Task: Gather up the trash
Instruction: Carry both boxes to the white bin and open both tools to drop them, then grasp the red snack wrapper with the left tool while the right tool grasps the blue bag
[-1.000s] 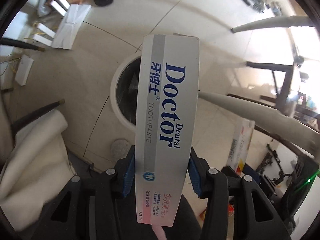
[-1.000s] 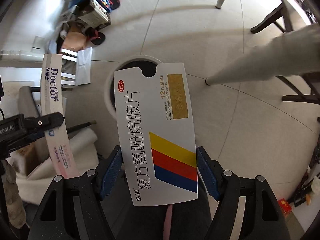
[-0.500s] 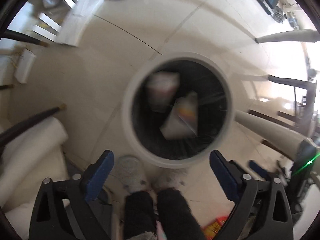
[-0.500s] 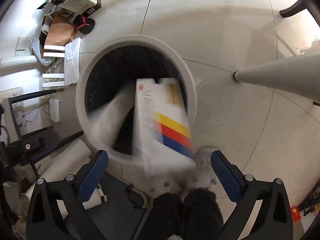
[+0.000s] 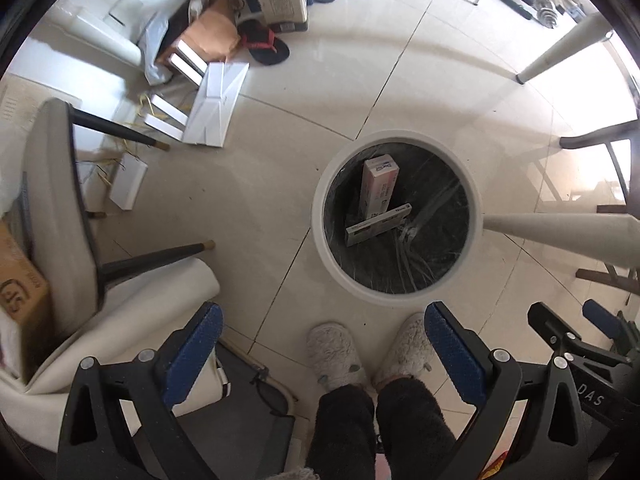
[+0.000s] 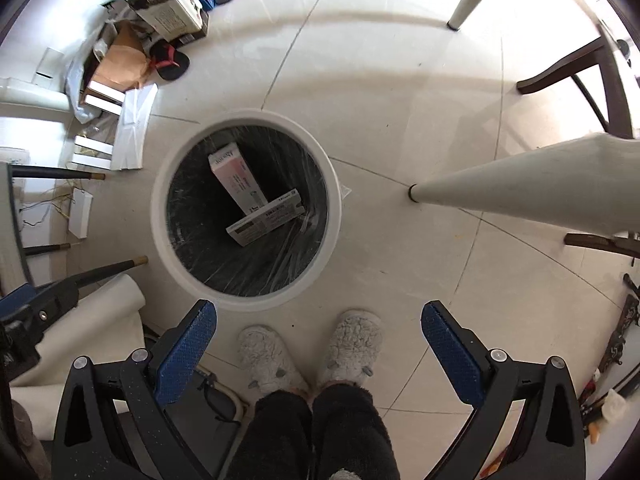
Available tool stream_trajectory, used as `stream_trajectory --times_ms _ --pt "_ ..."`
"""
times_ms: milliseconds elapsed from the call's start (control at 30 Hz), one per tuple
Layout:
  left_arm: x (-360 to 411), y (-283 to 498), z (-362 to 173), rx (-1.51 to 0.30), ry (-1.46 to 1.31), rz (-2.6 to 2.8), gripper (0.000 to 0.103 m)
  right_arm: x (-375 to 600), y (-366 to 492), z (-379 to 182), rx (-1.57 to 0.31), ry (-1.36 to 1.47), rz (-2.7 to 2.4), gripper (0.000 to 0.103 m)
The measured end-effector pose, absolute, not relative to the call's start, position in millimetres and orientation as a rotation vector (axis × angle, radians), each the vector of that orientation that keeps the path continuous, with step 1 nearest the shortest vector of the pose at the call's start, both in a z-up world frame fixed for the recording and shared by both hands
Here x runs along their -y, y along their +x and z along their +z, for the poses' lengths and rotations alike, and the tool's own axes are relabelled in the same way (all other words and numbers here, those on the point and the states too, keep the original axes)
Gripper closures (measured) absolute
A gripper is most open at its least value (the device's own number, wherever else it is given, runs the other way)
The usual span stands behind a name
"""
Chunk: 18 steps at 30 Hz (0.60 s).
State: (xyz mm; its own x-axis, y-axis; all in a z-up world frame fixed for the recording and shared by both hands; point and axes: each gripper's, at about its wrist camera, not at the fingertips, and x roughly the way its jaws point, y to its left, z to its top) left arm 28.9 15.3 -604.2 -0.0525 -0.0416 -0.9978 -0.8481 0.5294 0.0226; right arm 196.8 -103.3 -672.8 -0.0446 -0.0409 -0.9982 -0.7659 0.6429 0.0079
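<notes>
Glossy floor tiles [image 6: 400, 92], fluffy slippers [image 6: 352, 344], crinkly shiny liner [image 6: 256, 268] in smooth white bin [image 6: 160, 216].

Both views are lit by bright daylight. The tiled floor [image 5: 360, 80] is blown out with glare to the upper right of the left gripper [image 5: 320, 344]. The bin [image 6: 246, 210] interior is left dark, its liner streaked with reflections. Straight lines are bent hard near the black circular edges. Everything's rendered sharp, no motion blur.
</notes>
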Motion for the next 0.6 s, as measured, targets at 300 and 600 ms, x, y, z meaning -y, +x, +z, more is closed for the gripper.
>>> stream_trajectory --times_ms 300,600 --pt "6.2 19.9 -507.7 -1.466 -0.797 0.754 0.0 120.6 179.7 -558.3 -1.455 -0.681 0.715 0.0" --pt "26.1 10.4 -398.4 -1.425 -0.763 0.71 0.0 140.4 159.9 -423.0 -1.426 -0.644 0.742 0.0"
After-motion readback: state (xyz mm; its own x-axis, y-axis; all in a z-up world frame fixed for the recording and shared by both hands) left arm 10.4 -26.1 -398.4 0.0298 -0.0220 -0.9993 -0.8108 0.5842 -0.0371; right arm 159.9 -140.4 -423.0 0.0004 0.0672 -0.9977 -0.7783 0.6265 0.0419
